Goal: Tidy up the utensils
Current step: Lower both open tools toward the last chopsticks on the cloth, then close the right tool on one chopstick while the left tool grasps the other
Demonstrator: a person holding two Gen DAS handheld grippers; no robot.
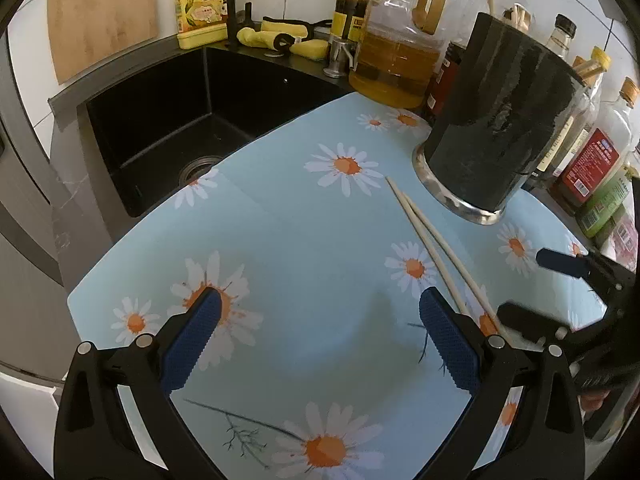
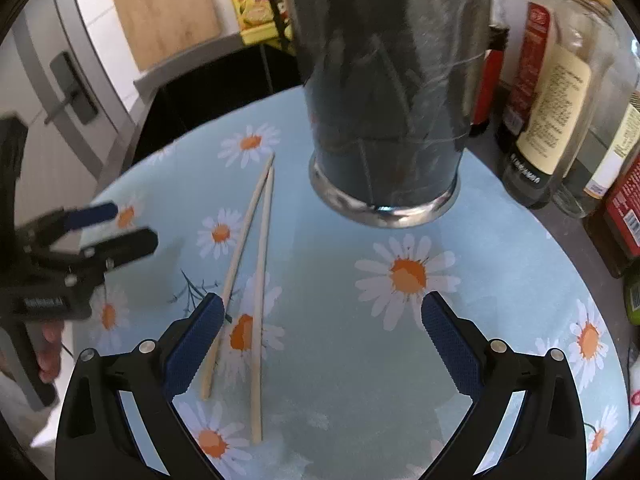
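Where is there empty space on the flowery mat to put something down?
The mat is bare between the sink and the chopsticks, and in front of the holder. It's crowded along the bottles behind the holder.

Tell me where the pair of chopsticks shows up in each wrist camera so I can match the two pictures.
Left wrist view: the chopsticks lie right of centre on the daisy mat, running down toward the left gripper.
Right wrist view: the chopsticks lie left of centre, passing the right gripper at its left finger.
Shared landmark: the dark utensil holder stands just beyond their far tips.
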